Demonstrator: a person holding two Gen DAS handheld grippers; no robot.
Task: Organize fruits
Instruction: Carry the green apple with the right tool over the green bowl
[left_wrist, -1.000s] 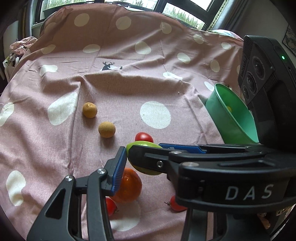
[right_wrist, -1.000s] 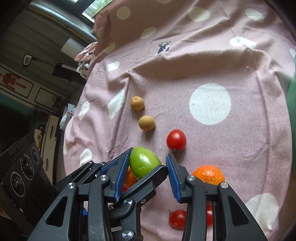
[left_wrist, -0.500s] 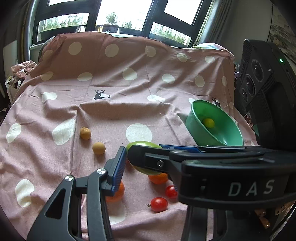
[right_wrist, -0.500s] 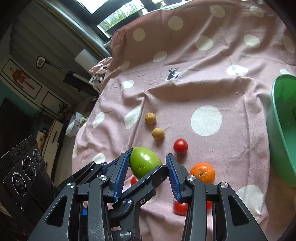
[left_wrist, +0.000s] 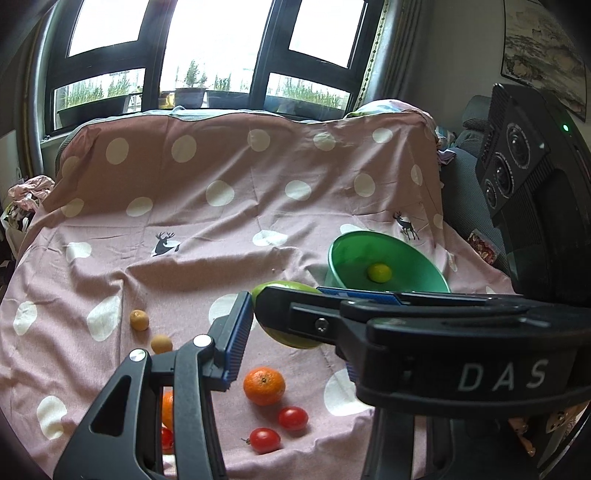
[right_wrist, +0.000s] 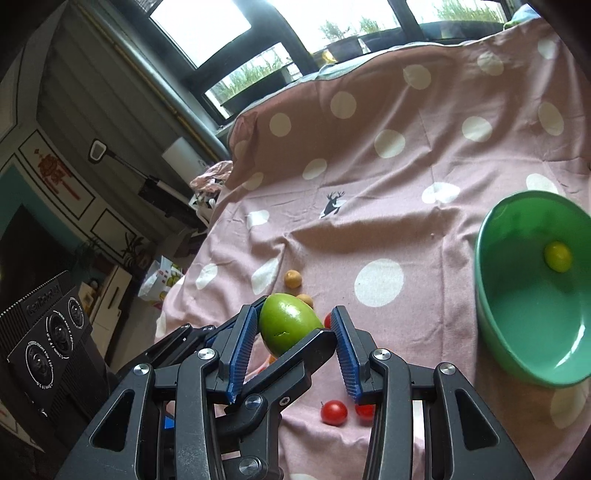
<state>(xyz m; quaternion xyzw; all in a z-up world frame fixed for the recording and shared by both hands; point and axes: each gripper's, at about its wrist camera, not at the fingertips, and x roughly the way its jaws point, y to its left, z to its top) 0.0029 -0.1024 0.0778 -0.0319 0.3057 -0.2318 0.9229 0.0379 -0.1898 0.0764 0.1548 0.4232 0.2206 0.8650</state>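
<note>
Mango (right_wrist: 288, 325) is held clear of the dotted pink cloth (left_wrist: 221, 236), between the crossed fingers of both tools. L tool (left_wrist: 295, 314): part-closed and pinching the mango. Its blue pad (left_wrist: 236, 332) sits at the fruit's left end, and the right wrist view shows its other finger lying vs. the fruit's lower right side. R tool (right_wrist: 294, 314): part-closed, with its left pad on the mango and its right pad meeting the tip of the L tool's finger, not the fruit. Green bowl (right_wrist: 491, 317) lies tilted on the cloth to the right, w/ one small yellow-green fruit (right_wrist: 557, 256) inside. Loose on the cloth below the tools are an orange (left_wrist: 264, 385), two tomatoes (left_wrist: 293, 418) just beside it, and two small tan fruits (left_wrist: 139, 319) further left. A second orange (left_wrist: 168, 410) is partly hidden behind the L tool's finger.
</note>
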